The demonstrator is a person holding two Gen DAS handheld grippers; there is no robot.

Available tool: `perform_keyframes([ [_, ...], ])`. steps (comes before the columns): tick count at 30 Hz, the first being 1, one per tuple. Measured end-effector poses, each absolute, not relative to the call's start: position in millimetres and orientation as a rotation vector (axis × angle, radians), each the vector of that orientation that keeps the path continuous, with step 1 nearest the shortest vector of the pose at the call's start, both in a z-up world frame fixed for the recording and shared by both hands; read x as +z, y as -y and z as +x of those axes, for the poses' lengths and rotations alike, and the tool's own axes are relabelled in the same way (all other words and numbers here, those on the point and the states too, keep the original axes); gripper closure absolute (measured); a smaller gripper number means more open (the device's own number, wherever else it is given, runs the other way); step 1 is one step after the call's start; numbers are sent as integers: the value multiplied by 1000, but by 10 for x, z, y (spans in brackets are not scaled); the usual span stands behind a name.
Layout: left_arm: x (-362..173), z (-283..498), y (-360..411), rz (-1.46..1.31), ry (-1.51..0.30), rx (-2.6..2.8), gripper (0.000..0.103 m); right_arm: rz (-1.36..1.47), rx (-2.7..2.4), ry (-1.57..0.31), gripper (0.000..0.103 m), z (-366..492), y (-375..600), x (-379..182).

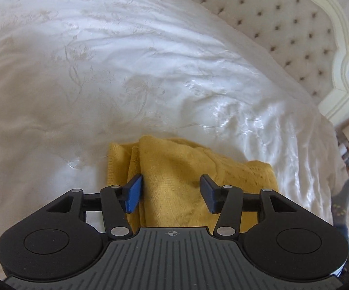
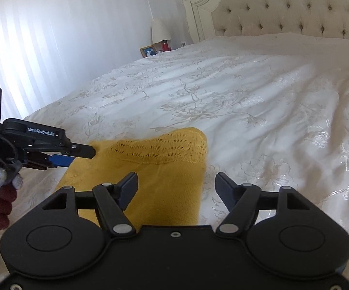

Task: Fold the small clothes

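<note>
A mustard-yellow knitted garment [image 1: 186, 166] lies folded on the white bedspread [image 1: 102, 72], near the bed's edge. My left gripper [image 1: 172, 189] hovers just over it, its blue pads apart with the cloth lying beneath the gap and nothing pinched. In the right wrist view the same garment [image 2: 155, 169] shows a lacy band along its far edge. The right gripper [image 2: 177, 181] stands open above the garment's right edge, nothing between its fingers. The left gripper [image 2: 78, 155] reaches in from the left at the garment's far left corner.
The floral bedspread [image 2: 222, 91] stretches far ahead to a tufted headboard [image 2: 283, 12]. A nightstand past the bed holds a lamp [image 2: 160, 32], a red jar [image 2: 164, 45] and a photo frame [image 2: 148, 51]. A grey-blue sock [image 1: 343, 200] shows beside the bed.
</note>
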State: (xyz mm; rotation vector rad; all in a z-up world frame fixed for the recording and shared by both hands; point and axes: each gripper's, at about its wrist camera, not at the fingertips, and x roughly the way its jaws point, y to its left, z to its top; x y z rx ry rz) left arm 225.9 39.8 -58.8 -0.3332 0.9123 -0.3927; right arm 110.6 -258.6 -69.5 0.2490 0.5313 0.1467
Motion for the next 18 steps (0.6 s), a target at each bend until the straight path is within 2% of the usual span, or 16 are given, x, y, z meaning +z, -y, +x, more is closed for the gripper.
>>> perform_keyframes([
  [1,-632,2292,-415,-342,-927,-398,57,244,148,-530,29,1104,2576,-693],
  [2,-661,2307,-428,-333,-931,-396,66,231,149,-529,29,1098,2556,-691],
  [3,-673,2298,-435,-294,-925,-371,87,216,151,-527,29,1091,2534,-686],
  [4,-684,2278,-445,-248,-915,-348,89,203,153,-526,28,1087,2517,-682],
  [8,-741,2178,-519,-209,-887,-368,89,206,172,-525,26,1124,2494,-652],
  [10,-731,2155,-505,-191,-876,-368,89,217,180,-518,20,1209,2499,-612],
  [12,-727,2148,-490,-178,-871,-365,88,212,166,-522,20,1346,2502,-569],
  [18,-762,2145,-482,-170,-859,-363,87,170,62,-732,18,2056,2535,-813],
])
